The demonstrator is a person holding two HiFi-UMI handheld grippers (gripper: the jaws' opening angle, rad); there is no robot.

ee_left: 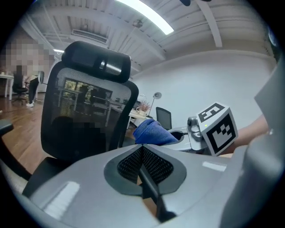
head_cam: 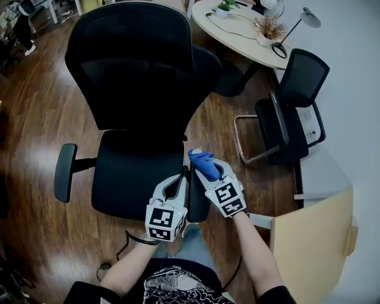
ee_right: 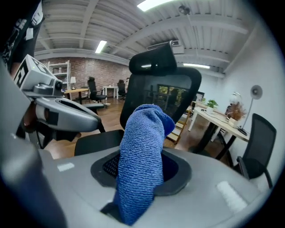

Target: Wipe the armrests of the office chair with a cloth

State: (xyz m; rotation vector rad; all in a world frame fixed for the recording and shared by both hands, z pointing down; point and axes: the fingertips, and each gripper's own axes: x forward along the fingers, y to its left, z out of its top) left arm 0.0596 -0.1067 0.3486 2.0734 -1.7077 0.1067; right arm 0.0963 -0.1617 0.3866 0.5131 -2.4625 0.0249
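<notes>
- No legible text, brand, number or sign was found in any view.
- Black-and-white square markers were seen on the cubes of the left gripper (head_cam: 180, 179) and the right gripper (head_cam: 205, 165), just in front of the office chair (head_cam: 139, 107). No letters or digits were carried by them.
- A pale print was seen on the person's shirt (head_cam: 172, 288), further from the office chair, but it could not be read.

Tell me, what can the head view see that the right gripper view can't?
Only the head view shows the person's arms, a marker cube and the cabinet. Only the right gripper view shows the ceiling lights, the brick wall and the right gripper clamping the cloth. Both show the cloth, the chair, the left gripper and the table.
</notes>
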